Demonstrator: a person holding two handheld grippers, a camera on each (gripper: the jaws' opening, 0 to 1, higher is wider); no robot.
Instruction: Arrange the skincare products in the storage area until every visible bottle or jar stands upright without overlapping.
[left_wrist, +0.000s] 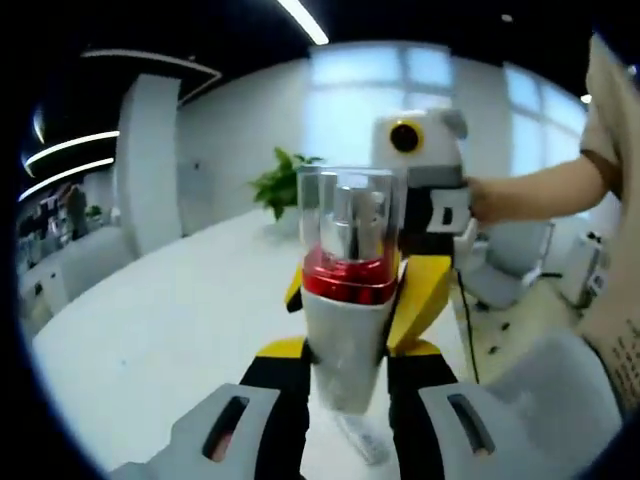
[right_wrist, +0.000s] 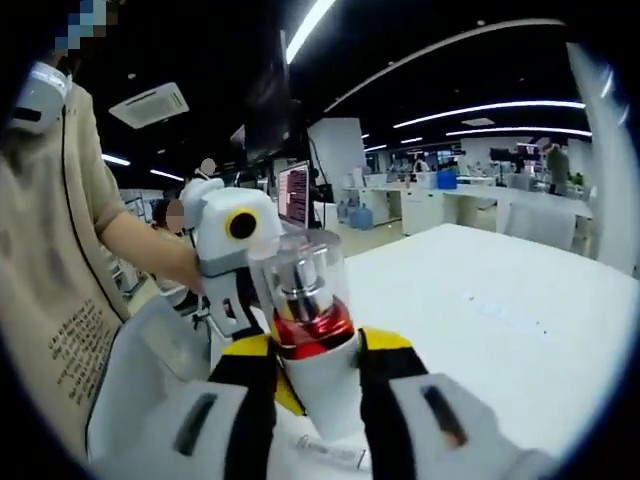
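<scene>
Frame centre: both tongs, left (left_wrist: 345, 385) and right (right_wrist: 318, 385), clamp one bottle (left_wrist: 345, 300): white tapered body, glossy red band, clear cylindrical cap.

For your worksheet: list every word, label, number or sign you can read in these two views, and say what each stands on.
None can be read.
Print on the person's shirt: too blurred.
Label on the small item lying on the table under the bottle: too small.
Monitor screen: too small.
</scene>
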